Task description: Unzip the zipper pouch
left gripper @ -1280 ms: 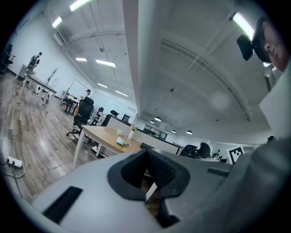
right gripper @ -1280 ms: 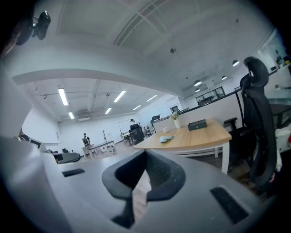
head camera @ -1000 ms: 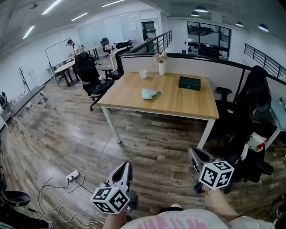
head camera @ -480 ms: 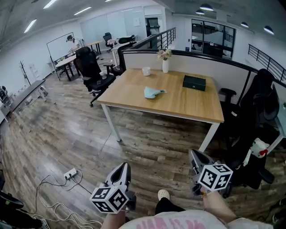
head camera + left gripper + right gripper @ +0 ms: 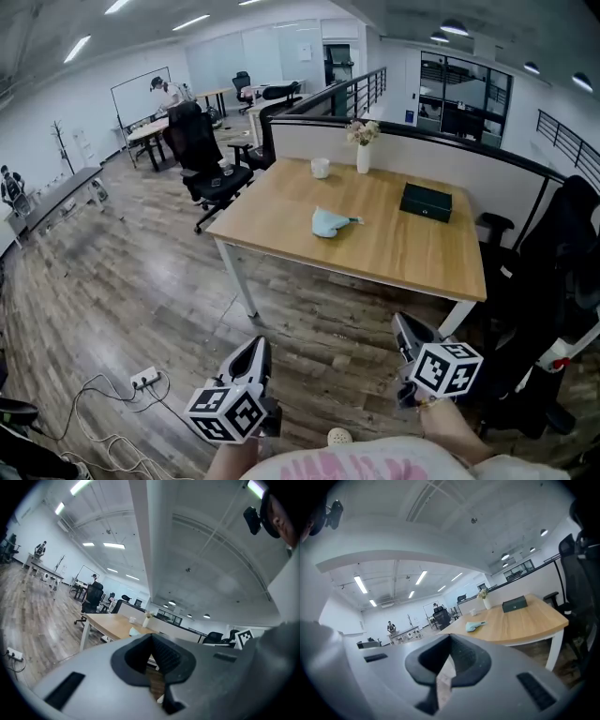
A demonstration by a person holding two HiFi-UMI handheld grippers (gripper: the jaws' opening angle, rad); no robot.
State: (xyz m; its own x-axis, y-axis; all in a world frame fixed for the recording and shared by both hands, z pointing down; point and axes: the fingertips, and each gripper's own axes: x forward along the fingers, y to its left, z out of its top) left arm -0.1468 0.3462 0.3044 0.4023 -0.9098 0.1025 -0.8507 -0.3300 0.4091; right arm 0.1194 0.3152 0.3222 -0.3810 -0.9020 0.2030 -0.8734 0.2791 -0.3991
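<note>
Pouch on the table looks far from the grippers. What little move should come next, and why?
Probably carry both grippers closer to the table. The light blue pouch lies on its top, while the left gripper and the right gripper hang over the floor short of the table, both shut and empty.

I see the pouch [image 5: 328, 223] lying on the wooden table [image 5: 403, 258], around the middle of the top and a little toward its left half, well back from the near edge. It is pale blue-green, soft and rumpled, a rounded lump with a thin tab poking out to the right. It is too small in view for me to tell whether it is zipped shut.
</note>
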